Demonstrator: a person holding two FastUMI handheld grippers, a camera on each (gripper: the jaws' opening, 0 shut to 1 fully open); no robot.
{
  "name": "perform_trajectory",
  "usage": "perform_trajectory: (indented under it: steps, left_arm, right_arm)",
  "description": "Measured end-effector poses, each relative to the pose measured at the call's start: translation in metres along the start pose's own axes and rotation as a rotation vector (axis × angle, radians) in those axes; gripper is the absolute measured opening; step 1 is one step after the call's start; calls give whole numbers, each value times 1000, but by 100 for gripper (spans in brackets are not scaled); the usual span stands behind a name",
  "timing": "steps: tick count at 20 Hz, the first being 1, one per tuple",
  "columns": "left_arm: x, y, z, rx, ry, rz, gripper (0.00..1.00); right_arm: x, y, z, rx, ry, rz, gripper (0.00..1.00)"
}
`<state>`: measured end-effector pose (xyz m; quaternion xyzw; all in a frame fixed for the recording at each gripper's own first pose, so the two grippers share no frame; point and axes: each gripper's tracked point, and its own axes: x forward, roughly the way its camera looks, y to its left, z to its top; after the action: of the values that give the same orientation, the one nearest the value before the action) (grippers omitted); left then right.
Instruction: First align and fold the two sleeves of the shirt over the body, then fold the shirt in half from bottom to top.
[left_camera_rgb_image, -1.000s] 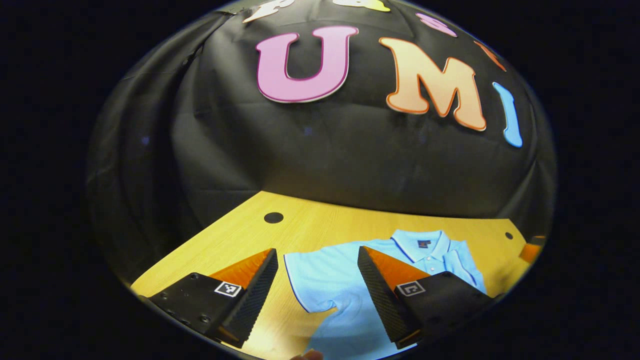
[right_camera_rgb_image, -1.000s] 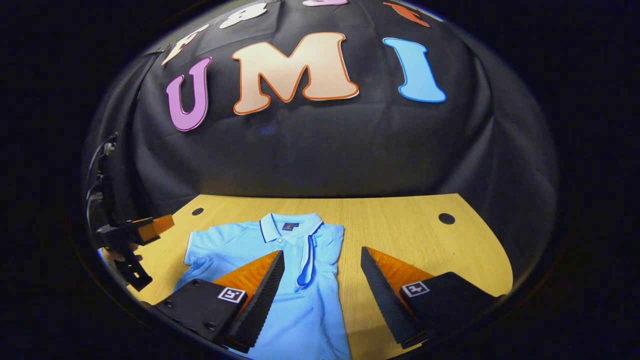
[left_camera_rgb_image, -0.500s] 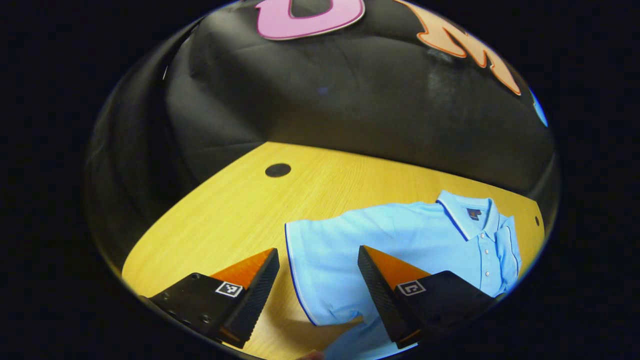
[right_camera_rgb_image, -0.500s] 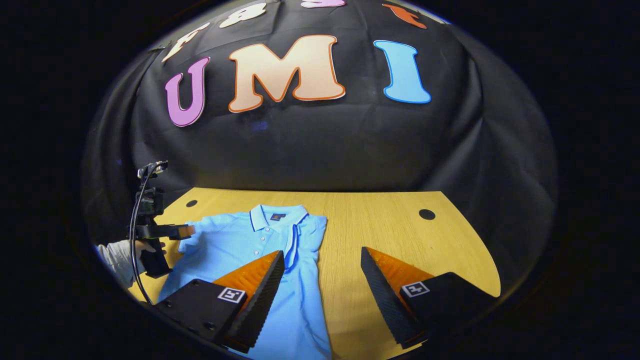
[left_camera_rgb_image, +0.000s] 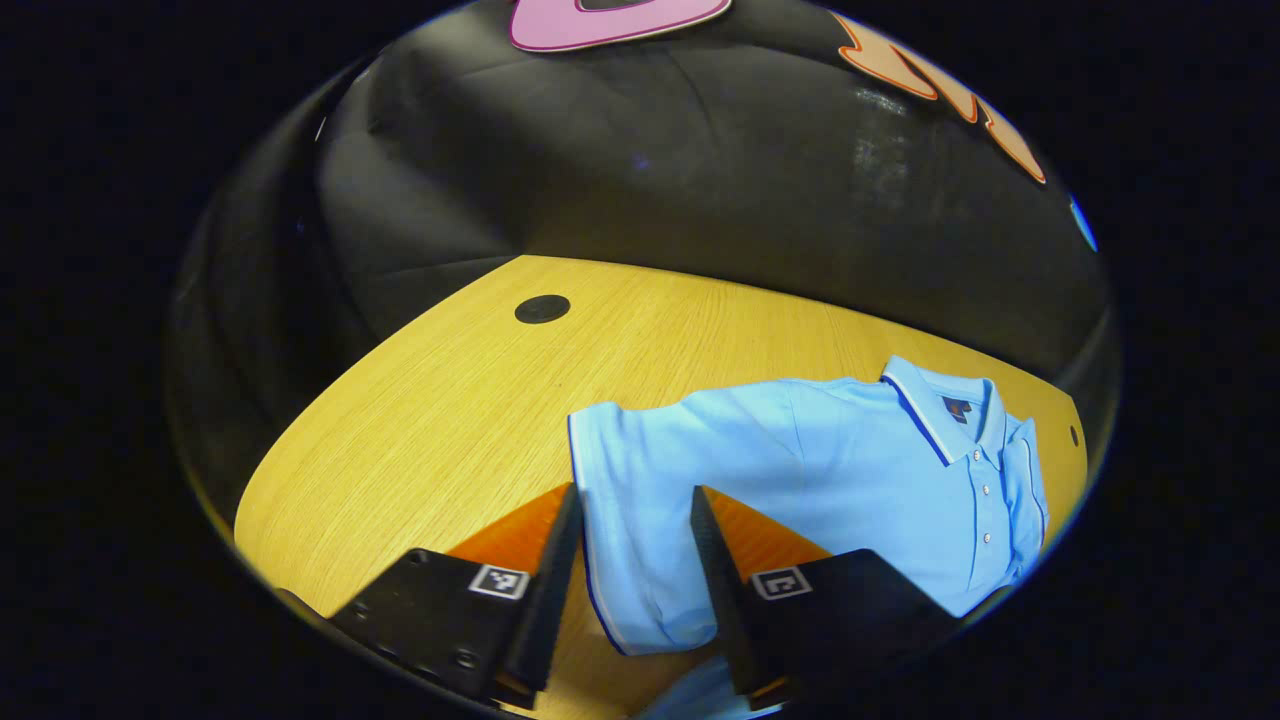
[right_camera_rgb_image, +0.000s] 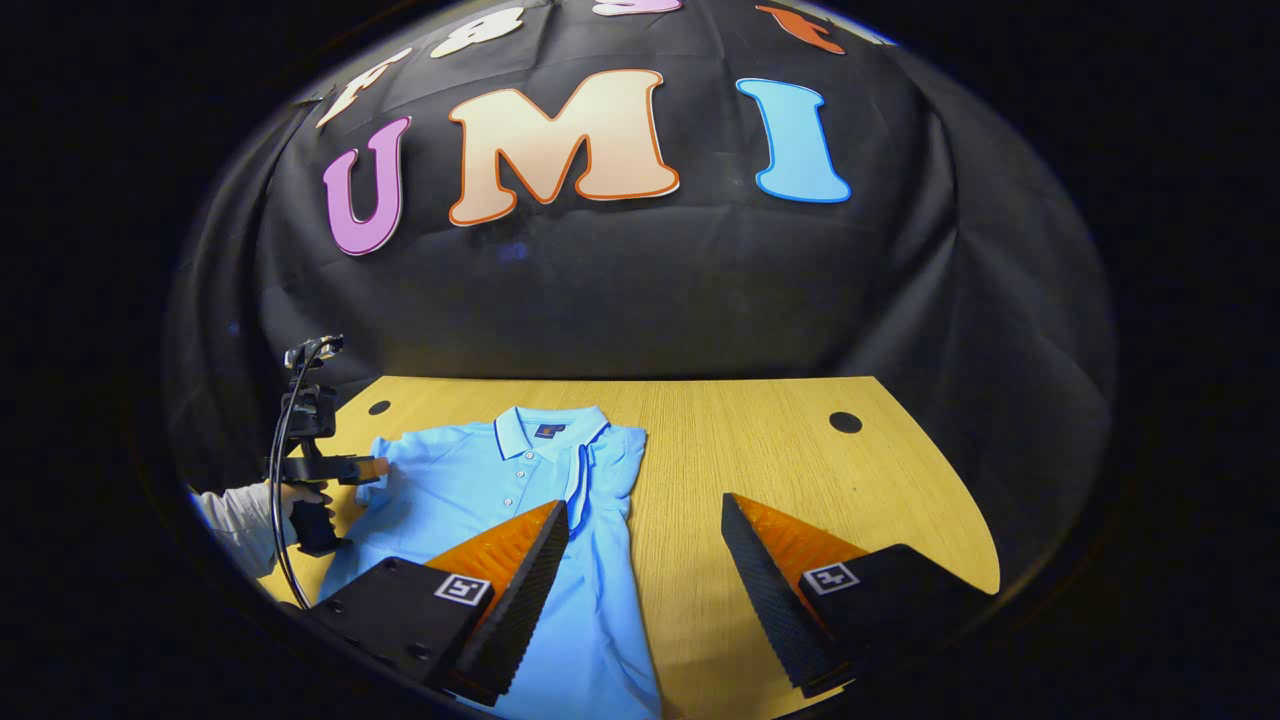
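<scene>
A light blue polo shirt (left_camera_rgb_image: 830, 470) lies flat on the wooden table (left_camera_rgb_image: 450, 400), collar toward the wall. My left gripper (left_camera_rgb_image: 634, 490) straddles the cuff of the spread-out sleeve (left_camera_rgb_image: 625, 440); its fingers stand narrowed on either side of the cloth with a gap still between them. In the right gripper view the same shirt (right_camera_rgb_image: 470, 490) has its other sleeve (right_camera_rgb_image: 595, 470) folded over the body. There the left gripper (right_camera_rgb_image: 372, 467) touches the sleeve's outer edge, held by a hand (right_camera_rgb_image: 290, 495). My right gripper (right_camera_rgb_image: 645, 502) hangs open above the shirt's edge and holds nothing.
The table (right_camera_rgb_image: 800, 460) has round dark holes (right_camera_rgb_image: 845, 422) (right_camera_rgb_image: 379, 407) near its back corners, one also in the left gripper view (left_camera_rgb_image: 542, 308). Black cloth wall rises right behind the table. Bare wood stretches to the right of the shirt.
My left gripper dropped to the spread sleeve and its fingers narrowed around the cuff. The right gripper drifted slightly and stayed open.
</scene>
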<state>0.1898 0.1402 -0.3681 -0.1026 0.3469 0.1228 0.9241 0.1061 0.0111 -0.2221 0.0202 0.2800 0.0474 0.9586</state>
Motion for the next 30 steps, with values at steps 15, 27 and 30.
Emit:
perform_trajectory:
  steps: [15, 27, 30]
  left_arm:
    - [-51, -147, 49, 155, -92, -271, 0]
    - [-76, -191, 30, 235, -144, -350, 100]
    - [-117, -175, 36, 203, -209, -370, 95]
  right_arm:
    - [-20, 0, 4, 54, -29, -14, 97]
    - [-13, 0, -2, 32, -65, -37, 97]
    - [-22, 7, -4, 35, -94, -19, 97]
